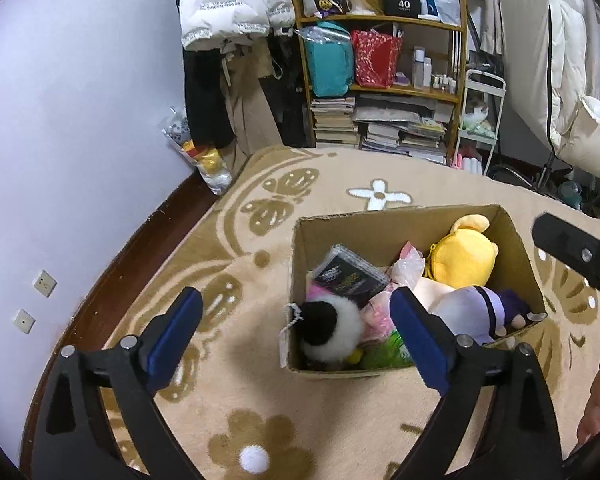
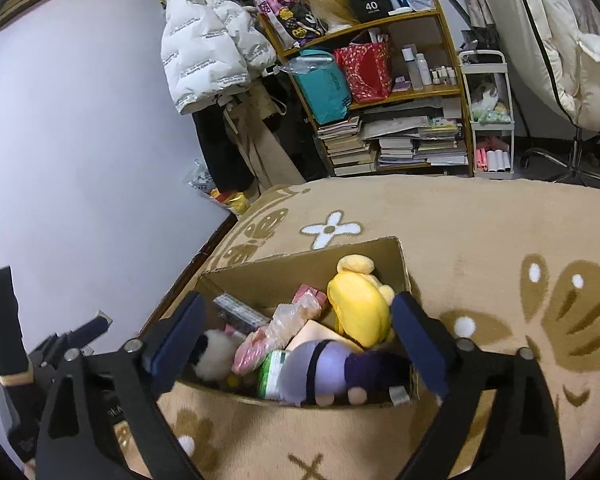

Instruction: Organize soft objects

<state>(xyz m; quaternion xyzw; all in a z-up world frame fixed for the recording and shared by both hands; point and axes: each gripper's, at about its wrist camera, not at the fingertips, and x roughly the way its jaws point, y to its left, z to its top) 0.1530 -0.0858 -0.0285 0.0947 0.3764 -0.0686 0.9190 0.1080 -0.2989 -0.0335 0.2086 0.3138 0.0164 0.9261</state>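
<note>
An open cardboard box [image 1: 380,228] sits on the beige carpet and holds soft toys: a yellow plush [image 1: 464,258], a lavender and purple plush [image 1: 484,308], a black and white fluffy plush [image 1: 328,330], a dark packet [image 1: 350,276] and pink plastic bags. My left gripper [image 1: 296,320] is open and empty, above the box's near left corner. The box also shows in the right wrist view [image 2: 300,266], with the yellow plush [image 2: 360,304], the purple plush [image 2: 332,368] and the fluffy plush [image 2: 216,352]. My right gripper [image 2: 300,328] is open and empty over the box.
A wooden shelf [image 1: 384,60] with bags, books and bottles stands at the back by hanging coats [image 1: 228,12]. A white cart [image 2: 488,116] stands to its right. A white wall [image 1: 80,120] lies left. The patterned carpet [image 2: 500,248] surrounds the box.
</note>
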